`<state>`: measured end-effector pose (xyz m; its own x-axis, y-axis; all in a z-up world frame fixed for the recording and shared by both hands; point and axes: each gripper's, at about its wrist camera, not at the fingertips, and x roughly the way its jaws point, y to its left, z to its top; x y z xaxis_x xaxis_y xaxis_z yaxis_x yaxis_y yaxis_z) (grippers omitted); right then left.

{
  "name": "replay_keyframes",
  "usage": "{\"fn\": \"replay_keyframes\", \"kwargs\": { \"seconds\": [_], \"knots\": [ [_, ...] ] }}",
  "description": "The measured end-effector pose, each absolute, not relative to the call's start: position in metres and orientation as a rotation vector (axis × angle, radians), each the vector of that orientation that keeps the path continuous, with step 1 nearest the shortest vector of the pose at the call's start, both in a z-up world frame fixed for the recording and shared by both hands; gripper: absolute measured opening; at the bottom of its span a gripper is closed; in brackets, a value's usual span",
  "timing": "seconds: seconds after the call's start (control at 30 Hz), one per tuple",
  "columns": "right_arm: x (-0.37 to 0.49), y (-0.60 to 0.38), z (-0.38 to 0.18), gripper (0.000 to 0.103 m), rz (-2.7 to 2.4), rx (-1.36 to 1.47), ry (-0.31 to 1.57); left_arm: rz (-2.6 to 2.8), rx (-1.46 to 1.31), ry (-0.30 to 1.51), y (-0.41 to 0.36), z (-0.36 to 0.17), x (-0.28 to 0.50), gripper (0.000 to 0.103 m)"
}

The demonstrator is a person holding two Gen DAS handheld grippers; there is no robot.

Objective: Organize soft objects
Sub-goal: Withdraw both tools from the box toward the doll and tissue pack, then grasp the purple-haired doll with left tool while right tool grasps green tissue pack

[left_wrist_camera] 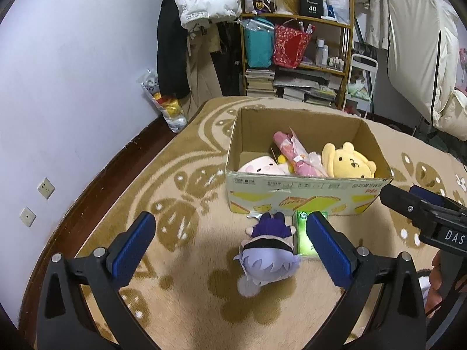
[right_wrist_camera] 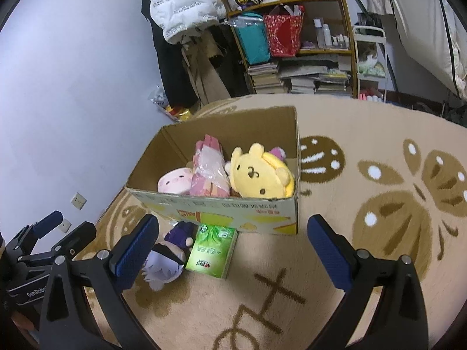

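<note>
Beige flower-patterned carpet point(left_wrist_camera: 189, 291) carries a small purple-haired plush doll point(left_wrist_camera: 267, 255), light and squashy, lying between the wide-open, empty left tongs point(left_wrist_camera: 230, 250), best pinched across its round head; right tongs point(right_wrist_camera: 233, 250) likewise gape empty.

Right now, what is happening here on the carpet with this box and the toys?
A person holds two grippers and is putting soft things into a cardboard box on the carpet. Inside already are a yellow bear plush, a pink plush and a pink wrapped item. A purple-haired doll and a green tissue pack lie in front of the box. The left gripper hangs open over the doll; the right gripper is open too, holding nothing.
</note>
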<state>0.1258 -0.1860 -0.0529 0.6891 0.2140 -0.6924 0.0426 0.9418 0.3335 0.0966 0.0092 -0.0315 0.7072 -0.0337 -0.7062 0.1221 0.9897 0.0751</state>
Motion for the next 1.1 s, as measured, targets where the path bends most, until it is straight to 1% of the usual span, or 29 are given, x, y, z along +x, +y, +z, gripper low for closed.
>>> {"fn": "replay_keyframes", "kwargs": {
  "seconds": [0.4, 0.83, 0.9, 1.1],
  "knots": [
    [0.131, -0.182, -0.079, 0.103, 0.115, 0.358, 0.861, -0.098, 0.147, 0.865, 0.006, -0.051, 0.105, 0.102],
    [0.155, -0.176, -0.115, 0.103, 0.153, 0.453, 0.960, -0.127, 0.190, 0.958, -0.005, -0.079, 0.118, 0.102],
    [0.158, -0.176, -0.121, 0.101, 0.157, 0.463, 0.974, -0.138, 0.197, 0.971, -0.008, -0.083, 0.120, 0.102],
    [0.166, -0.177, -0.131, 0.100, 0.151, 0.485, 0.989, -0.146, 0.208, 0.997, -0.015, -0.096, 0.128, 0.102]
  ]
}}
